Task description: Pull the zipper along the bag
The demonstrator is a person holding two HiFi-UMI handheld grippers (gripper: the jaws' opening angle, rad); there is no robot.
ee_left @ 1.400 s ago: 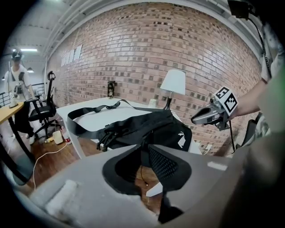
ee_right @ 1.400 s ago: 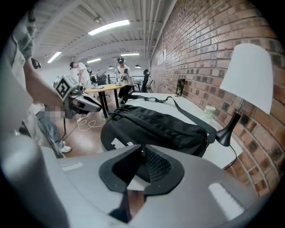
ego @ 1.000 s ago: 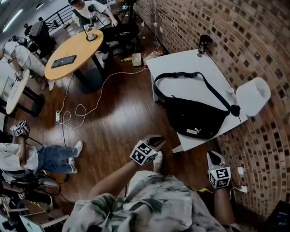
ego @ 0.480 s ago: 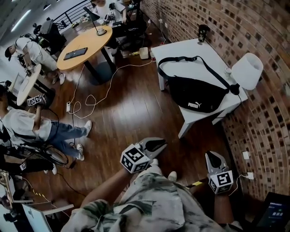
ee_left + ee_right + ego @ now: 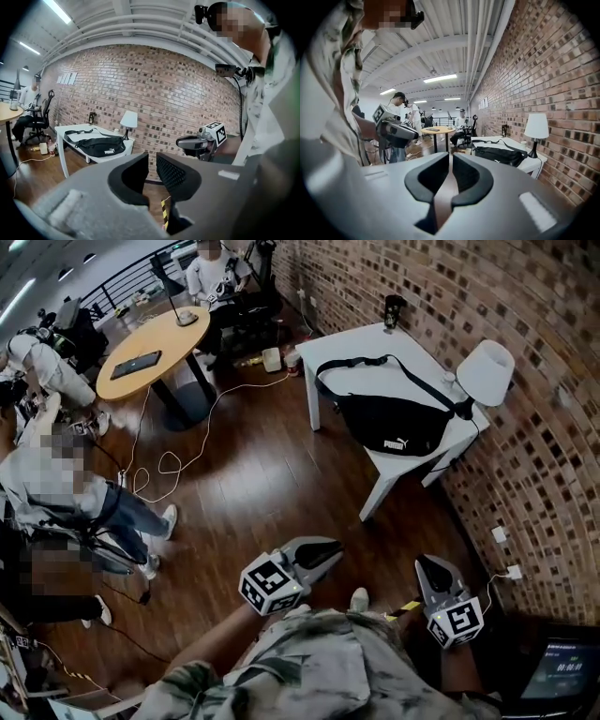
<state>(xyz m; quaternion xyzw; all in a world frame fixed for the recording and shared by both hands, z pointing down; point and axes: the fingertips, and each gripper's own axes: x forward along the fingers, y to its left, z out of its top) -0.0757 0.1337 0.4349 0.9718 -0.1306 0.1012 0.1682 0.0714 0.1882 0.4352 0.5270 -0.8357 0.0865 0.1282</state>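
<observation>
A black waist bag (image 5: 389,423) with a white logo and a long strap lies on a small white table (image 5: 342,343) against the brick wall. It also shows in the left gripper view as the bag (image 5: 101,146) and in the right gripper view as the bag (image 5: 499,154). Both grippers hang low near the person's body, well short of the table. My left gripper (image 5: 323,554) (image 5: 152,161) has a narrow gap between its jaws and holds nothing. My right gripper (image 5: 433,570) (image 5: 450,159) has its jaws together, empty.
A white lamp (image 5: 485,371) and a dark cup (image 5: 392,307) stand on the same table. White cables (image 5: 169,465) trail over the wooden floor. A round wooden table (image 5: 155,348) and people are at the left. The brick wall (image 5: 534,446) runs along the right.
In the head view the table and bag have shifted upward and look smaller and farther off. Both grippers stay low by the body, jaws unchanged.
</observation>
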